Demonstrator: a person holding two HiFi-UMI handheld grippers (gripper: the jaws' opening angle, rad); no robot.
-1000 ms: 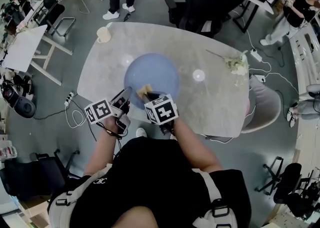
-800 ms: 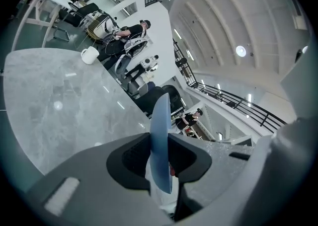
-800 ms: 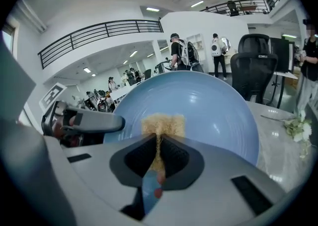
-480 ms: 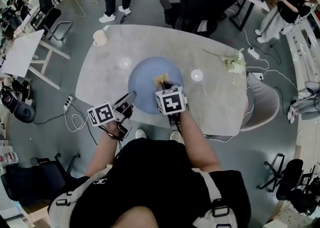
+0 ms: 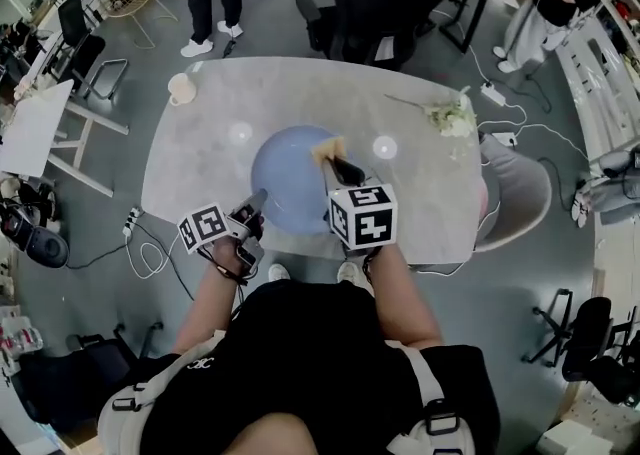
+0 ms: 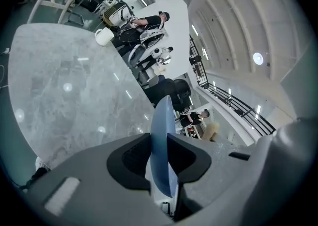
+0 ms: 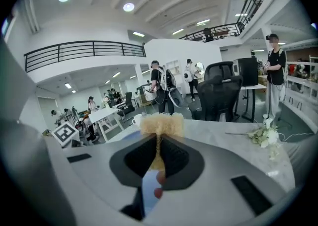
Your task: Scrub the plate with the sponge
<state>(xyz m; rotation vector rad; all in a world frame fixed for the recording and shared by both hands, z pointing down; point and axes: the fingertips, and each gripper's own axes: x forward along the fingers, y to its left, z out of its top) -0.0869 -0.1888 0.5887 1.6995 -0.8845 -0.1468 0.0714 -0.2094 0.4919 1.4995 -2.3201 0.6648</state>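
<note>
Head view, with both gripper views. The left hand-held gripper [image 6: 160, 143] is clamped on the near rim of the blue plate [image 5: 290, 171]. Its jaws have just been closing, with the rim between them, and the pads press on both faces of the rim. In the left gripper view the plate is seen edge-on, running straight ahead from the jaws. The rest of the plate lies ahead and to the right of this hand-held gripper, over the grey marbled surface [image 5: 200, 158].

The right hand-held gripper [image 7: 159, 140] is pinched tight on a tan sponge [image 7: 161, 122]. The lower part of the sponge is squeezed thin between the pads, and its upper part spreads out beyond the fingertips. In the head view the sponge is at the far right edge of the plate, ahead of this hand-held gripper; whether it touches the plate cannot be told. A patch of the plate's blue shows below the jaws in the right gripper view.

The two hand-held grippers are apart, the left at the plate's near left rim and the right reaching over its right half.

A white cup [image 5: 181, 89] stands well ahead and to the left of the left hand-held gripper, near the far edge of the surface. A sprig of pale flowers [image 5: 450, 119] lies ahead and to the right of the right hand-held gripper, near the right edge.
</note>
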